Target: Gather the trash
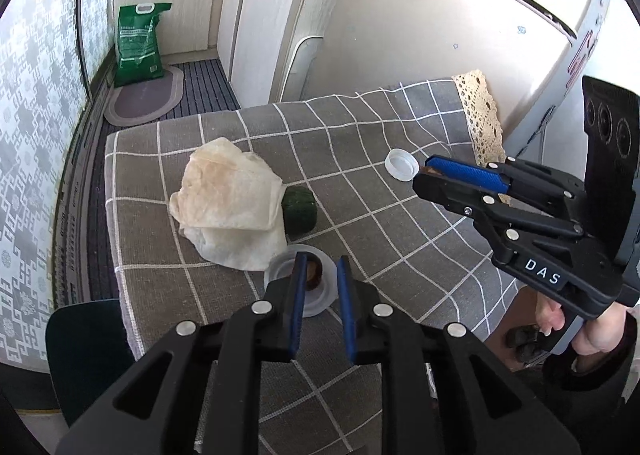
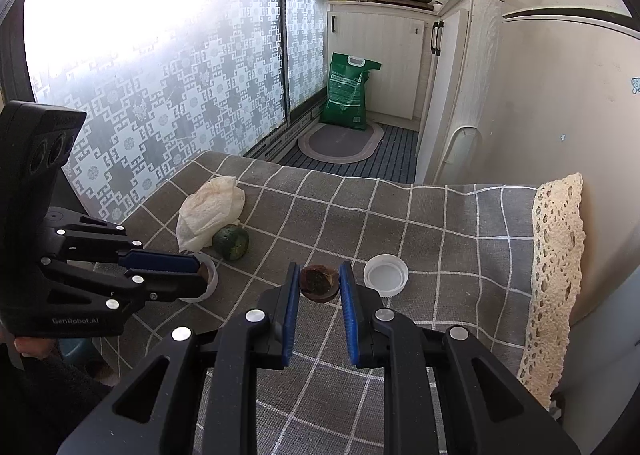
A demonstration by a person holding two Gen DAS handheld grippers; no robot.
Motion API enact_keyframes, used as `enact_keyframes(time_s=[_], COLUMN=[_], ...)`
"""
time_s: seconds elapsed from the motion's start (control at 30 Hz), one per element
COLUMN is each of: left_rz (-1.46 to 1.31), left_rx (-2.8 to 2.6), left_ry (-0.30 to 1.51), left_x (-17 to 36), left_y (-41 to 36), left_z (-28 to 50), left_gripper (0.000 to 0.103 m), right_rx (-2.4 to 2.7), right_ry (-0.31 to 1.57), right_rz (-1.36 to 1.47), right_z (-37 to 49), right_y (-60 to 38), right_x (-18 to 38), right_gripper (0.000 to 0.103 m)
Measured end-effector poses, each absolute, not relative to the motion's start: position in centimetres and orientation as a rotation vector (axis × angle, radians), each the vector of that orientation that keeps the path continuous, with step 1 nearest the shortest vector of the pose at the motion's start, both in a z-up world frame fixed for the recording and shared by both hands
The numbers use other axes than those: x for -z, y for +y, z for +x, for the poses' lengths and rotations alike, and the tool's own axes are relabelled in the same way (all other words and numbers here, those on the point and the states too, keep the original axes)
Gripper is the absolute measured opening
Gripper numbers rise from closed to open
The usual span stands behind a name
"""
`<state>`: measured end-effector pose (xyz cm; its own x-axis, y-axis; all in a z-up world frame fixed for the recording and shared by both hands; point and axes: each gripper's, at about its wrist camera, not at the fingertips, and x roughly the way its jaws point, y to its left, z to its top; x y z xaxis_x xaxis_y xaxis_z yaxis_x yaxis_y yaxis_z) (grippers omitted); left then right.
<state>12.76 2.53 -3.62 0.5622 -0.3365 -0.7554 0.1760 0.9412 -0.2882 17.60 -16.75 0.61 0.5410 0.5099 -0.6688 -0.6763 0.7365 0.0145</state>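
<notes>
A small white cup [image 1: 275, 275] [image 2: 215, 280] stands near the table's front edge with a brown scrap [image 1: 315, 275] inside. My left gripper [image 1: 321, 259] [image 2: 203, 275] is over it, jaws narrow: one finger is in the cup, the other outside its wall. My right gripper [image 2: 320, 266] [image 1: 422, 175] is shut on another round brown scrap [image 2: 319, 284], just left of a white bottle cap [image 2: 386, 276] [image 1: 401, 164]. A crumpled stained tissue [image 1: 228, 207] [image 2: 210, 211] lies further back, with a dark green lump [image 1: 300, 211] [image 2: 231, 242] against it.
A grey checked cloth [image 1: 400, 255] with a lace edge [image 1: 484, 115] covers the table. A white appliance stands to the right. On the floor beyond are a green bag [image 1: 138, 41], an oval mat [image 2: 340, 141] and cabinets. A dark chair [image 1: 80, 343] is at the table's left corner.
</notes>
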Motion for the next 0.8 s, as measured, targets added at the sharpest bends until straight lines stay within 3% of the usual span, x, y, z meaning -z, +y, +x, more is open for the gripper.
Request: enact_keyframes(time_s=[0.8], left_rz=[-0.247], left_rx=[0.317], left_ry=[0.893], left_x=[1.8], left_y=[4.3], left_z=[11.3], left_gripper=[0.011], right_rx=[-0.754], right_ry=[0.695], right_rz=[-0.270], right_z=[16.9], right_y=[-15.0], right_x=[-1.3], right_gripper=[0.020])
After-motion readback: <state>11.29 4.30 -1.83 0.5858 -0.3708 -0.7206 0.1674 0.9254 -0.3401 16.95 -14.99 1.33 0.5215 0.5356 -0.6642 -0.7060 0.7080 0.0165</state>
